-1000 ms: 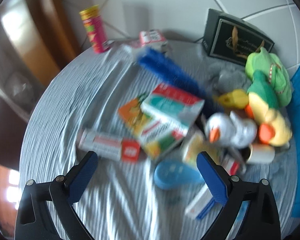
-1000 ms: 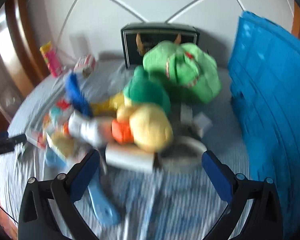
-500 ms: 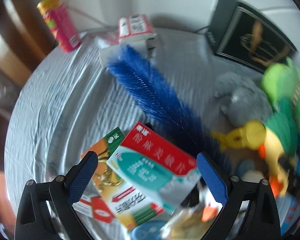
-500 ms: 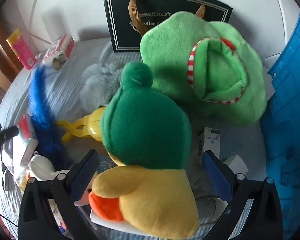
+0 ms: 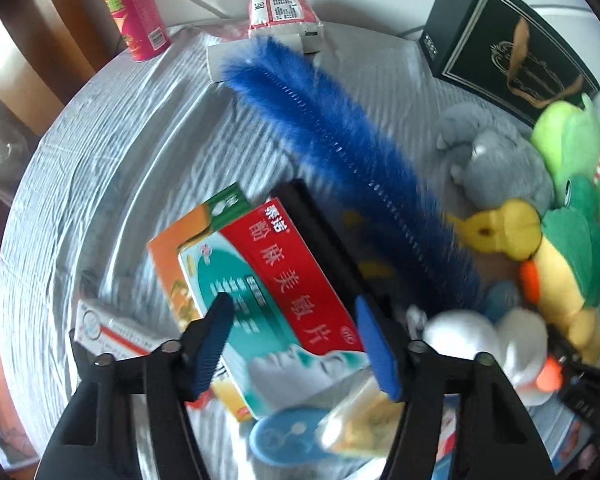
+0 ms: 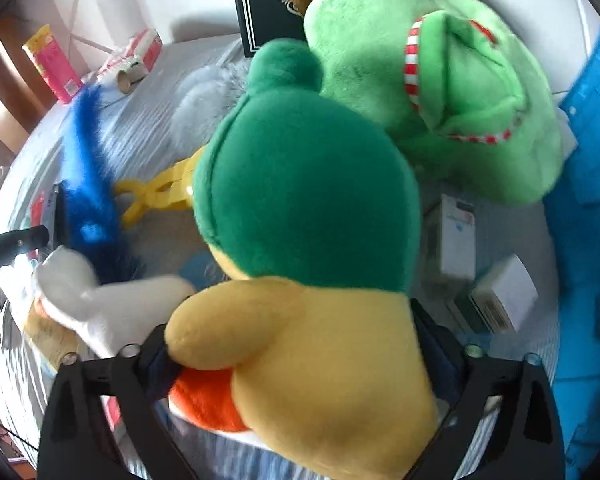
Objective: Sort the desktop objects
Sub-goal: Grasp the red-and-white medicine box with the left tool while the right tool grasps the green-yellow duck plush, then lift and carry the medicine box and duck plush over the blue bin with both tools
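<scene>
In the left wrist view my left gripper (image 5: 296,344) has its blue fingers (image 5: 374,344) closed in on the two long sides of a red and teal medicine box (image 5: 272,300), which lies on an orange and green box (image 5: 180,248). In the right wrist view my right gripper (image 6: 296,356) is closed around the yellow body of a green-headed plush duck (image 6: 304,232); its pads are mostly hidden by the plush. The duck also shows in the left wrist view (image 5: 564,256).
On the striped tablecloth (image 5: 100,168) lie a blue fluffy duster (image 5: 340,140), a grey plush (image 5: 496,160), a light green plush (image 6: 452,92), a white plush duck (image 6: 100,304), a yellow clip (image 6: 156,192) and small boxes (image 6: 452,240). A dark gift bag (image 5: 504,48), pink can (image 5: 134,12) and blue crate (image 6: 588,200) stand around.
Both grippers have moved forward and down and narrowed from wide open: the left onto the red and teal box, the right onto the plush duck.
</scene>
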A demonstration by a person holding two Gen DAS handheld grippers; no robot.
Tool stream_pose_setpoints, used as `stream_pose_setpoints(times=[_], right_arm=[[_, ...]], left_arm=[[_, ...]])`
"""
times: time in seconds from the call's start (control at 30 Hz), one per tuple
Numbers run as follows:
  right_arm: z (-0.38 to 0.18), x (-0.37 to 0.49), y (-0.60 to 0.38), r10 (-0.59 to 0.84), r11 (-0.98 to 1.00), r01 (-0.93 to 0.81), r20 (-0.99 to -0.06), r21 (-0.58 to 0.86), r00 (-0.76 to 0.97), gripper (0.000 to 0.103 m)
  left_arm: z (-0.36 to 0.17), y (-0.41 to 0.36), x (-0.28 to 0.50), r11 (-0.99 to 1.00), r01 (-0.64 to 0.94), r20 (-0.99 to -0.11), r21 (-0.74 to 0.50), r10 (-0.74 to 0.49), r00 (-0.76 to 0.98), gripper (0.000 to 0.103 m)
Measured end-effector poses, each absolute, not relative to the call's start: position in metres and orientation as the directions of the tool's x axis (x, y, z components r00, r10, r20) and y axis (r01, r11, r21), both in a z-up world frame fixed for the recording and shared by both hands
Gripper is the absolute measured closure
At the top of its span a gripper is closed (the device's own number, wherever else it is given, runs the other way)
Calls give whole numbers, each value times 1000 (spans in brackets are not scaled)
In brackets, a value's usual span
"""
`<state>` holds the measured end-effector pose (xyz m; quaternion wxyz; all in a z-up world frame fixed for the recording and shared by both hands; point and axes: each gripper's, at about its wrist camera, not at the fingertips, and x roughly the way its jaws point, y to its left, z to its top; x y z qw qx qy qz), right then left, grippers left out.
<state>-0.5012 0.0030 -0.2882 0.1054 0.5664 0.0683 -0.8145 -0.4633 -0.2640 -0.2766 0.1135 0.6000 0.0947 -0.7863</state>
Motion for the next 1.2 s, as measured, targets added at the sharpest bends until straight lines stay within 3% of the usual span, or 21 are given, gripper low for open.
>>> stream_pose_setpoints(times=[0.1, 0.2, 0.23, 0.43, 0.53, 0.6, 0.67, 0.73, 0.83, 1.2], right_arm=[[-286, -499, 9, -111, -967, 253, -940, 27, -323, 11], [-284, -503, 11, -121, -968, 248, -941, 41, -316, 10], [-284, -504, 10, -121, -968, 249, -941, 40, -317, 7], [-284, -513, 4, -132, -969, 240, -937, 54, -323, 0], [-286, -516, 6, -148, -975, 206, -934, 82, -327, 0], [-287, -522, 6, -141, -976, 205, -936, 76, -324, 0], [-292, -523, 3, -126, -976, 208, -944, 64, -303, 0], [-297, -521, 1, -104, -976, 211, -951, 42, -291, 16], [-293, -508, -4, -65, -970, 242, -949, -12, -307, 23], [-266, -469, -4, -97, -959, 285, -935, -4, -340, 24]], left_arm=[[-278, -266, -466, -959, 284, -963, -8, -69, -259, 41], [-282, -266, -473, -961, 275, -962, 12, -86, -259, 18], [-284, -266, -476, -962, 273, -961, 27, -100, -257, 16], [-287, -268, -477, -956, 287, -959, 58, -133, -249, 17], [-284, -271, -470, -950, 308, -962, 45, -124, -245, 26], [-280, -279, -464, -939, 344, -968, -2, -84, -235, 26], [-287, -283, -464, -929, 371, -974, -15, -71, -216, 18], [-296, -287, -463, -918, 393, -979, -44, -38, -199, 19], [-294, -289, -454, -916, 383, -966, -119, 18, -258, 26], [-241, -269, -408, -966, 249, -927, -67, -32, -374, 26]])
